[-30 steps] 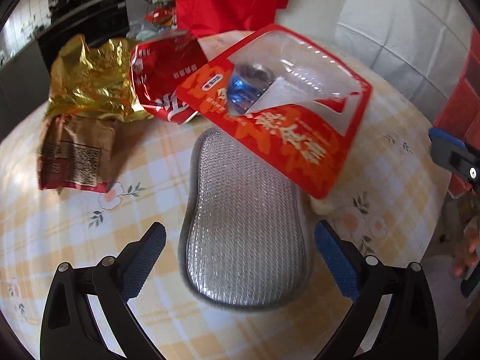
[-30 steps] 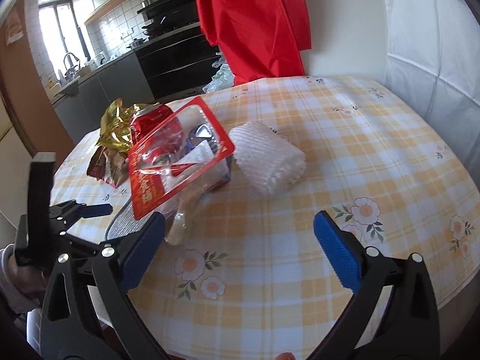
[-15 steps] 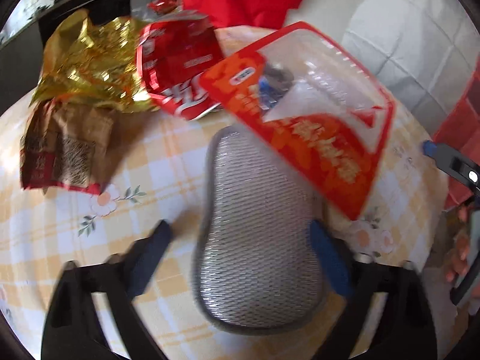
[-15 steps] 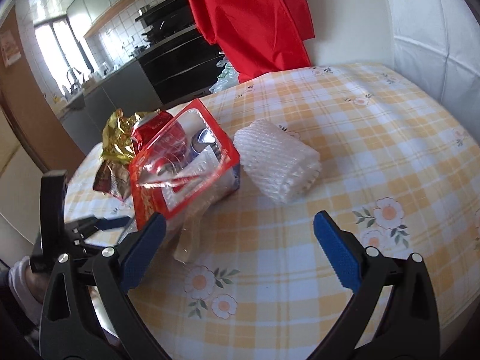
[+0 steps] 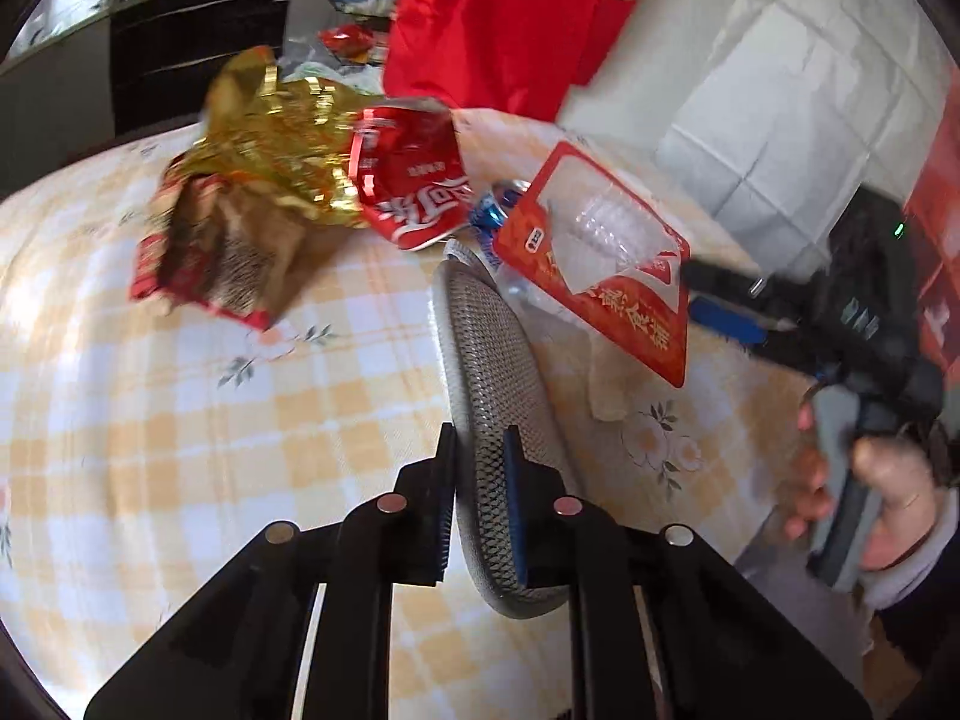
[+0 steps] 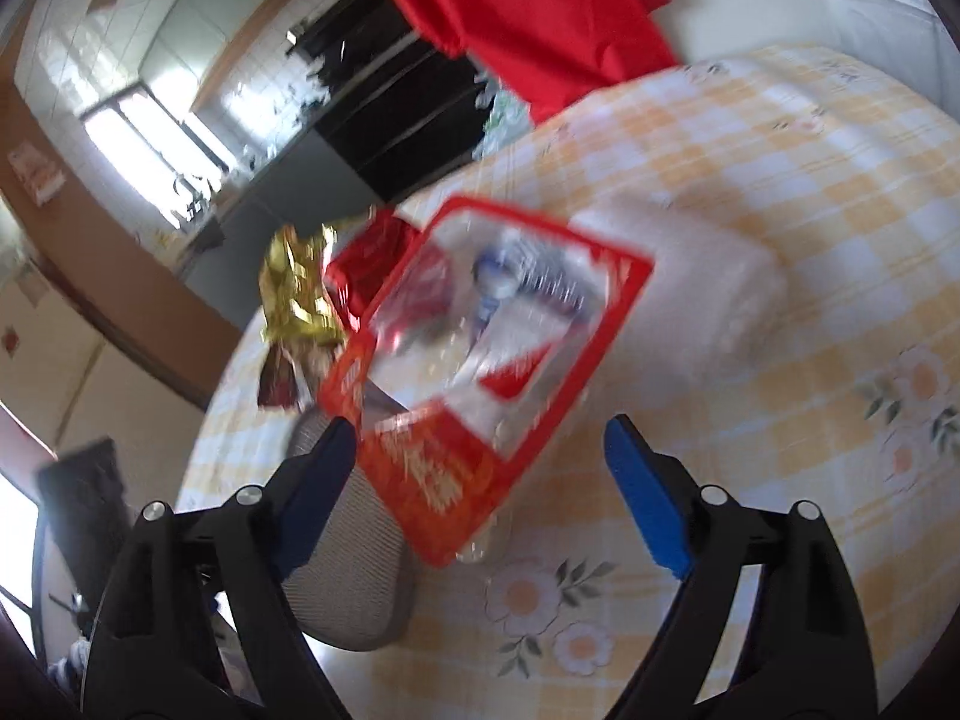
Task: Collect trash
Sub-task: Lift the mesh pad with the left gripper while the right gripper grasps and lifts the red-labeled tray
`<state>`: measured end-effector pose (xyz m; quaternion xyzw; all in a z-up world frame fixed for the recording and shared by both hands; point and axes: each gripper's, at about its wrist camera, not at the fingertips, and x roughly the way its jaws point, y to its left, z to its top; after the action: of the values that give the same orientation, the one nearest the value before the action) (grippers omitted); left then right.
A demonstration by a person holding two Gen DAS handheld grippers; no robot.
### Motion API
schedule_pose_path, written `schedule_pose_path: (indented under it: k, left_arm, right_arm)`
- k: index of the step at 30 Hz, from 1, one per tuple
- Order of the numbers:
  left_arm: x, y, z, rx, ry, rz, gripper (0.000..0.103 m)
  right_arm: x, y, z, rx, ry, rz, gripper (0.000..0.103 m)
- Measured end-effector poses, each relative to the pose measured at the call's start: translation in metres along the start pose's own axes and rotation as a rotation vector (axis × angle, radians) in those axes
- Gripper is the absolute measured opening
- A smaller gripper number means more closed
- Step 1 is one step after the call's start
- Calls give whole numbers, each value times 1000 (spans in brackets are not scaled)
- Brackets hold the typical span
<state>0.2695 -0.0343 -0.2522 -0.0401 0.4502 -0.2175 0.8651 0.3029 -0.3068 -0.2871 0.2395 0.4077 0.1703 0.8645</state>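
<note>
Tilted up on edge now, the mesh pad (image 5: pixel 489 414) sits pinched in my left gripper (image 5: pixel 480 501), whose jaws have just been closing; my right gripper (image 6: pixel 480 495) stays spread.

Left gripper (image 5: pixel 480 516) jaws pinch grey mesh pad (image 5: pixel 498 396).

The near-left stretch of the tablecloth (image 5: pixel 180 432) lies bare, an easy lane toward the gold foil bag (image 5: pixel 270 138) and the red wrapper (image 5: pixel 414 186) by the far edge. The grey mesh pad (image 5: pixel 492 396), tilted on edge, and the red window pouch (image 5: pixel 606 276) over it block the middle. Beyond the white foam roll (image 6: pixel 690 276), the right side (image 6: pixel 840 168) is open.
</note>
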Motion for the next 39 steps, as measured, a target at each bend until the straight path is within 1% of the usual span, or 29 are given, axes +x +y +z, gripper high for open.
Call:
schedule_pose_path:
  k: [2,6,7,9,11,13,15,16,17,19,21,23,29,35,39]
  left_arm:
    - [-8,3,-7,-23,-12,3,14]
    - [-22,4,-16,-76,-38,16,12]
    - [-28,6,-19,-91,-48,24,12]
    - [-38,10,-23,-110,-70,39,12]
    - [-47,13,-28,-125,-90,39,12]
    - [-55,14,-33,-123,-103,45,12]
    - [-60,14,-38,-123,-109,38,12]
    - [-62,14,-41,-125,-115,38,12]
    - [-64,14,-42,-124,-116,41,12]
    - [-67,13,-45,-129,-124,49,12]
    - [-71,15,-47,-146,-135,46,12]
    - [-73,17,-47,-161,-149,47,12]
    - [-85,17,-46,-171,-186,45,12]
    - [-103,9,-46,-161,-226,43,12]
    - [-119,5,-48,-160,-251,42,12]
  right_arm:
    - [10,0,-5,18,28,-13,84]
    - [19,-8,-11,103,39,25,82]
    - [21,-10,-12,119,42,34,78]
    - [27,-11,-13,162,60,66,77]
    - [29,-10,-13,180,58,84,76]
    - [30,-5,-12,174,46,77,75]
    - [33,-1,-12,164,41,69,68]
    - [34,-1,-11,163,43,67,60]
    - [35,1,-11,158,46,63,49]
    - [34,1,-9,148,35,45,48]
    - [25,6,-9,116,1,16,46]
    - [14,13,-9,76,-34,-2,42]
    - [-15,21,-8,38,-109,5,38]
    - [-44,40,-8,-47,-153,-2,37]
    - [-62,50,-13,-65,-173,12,37]
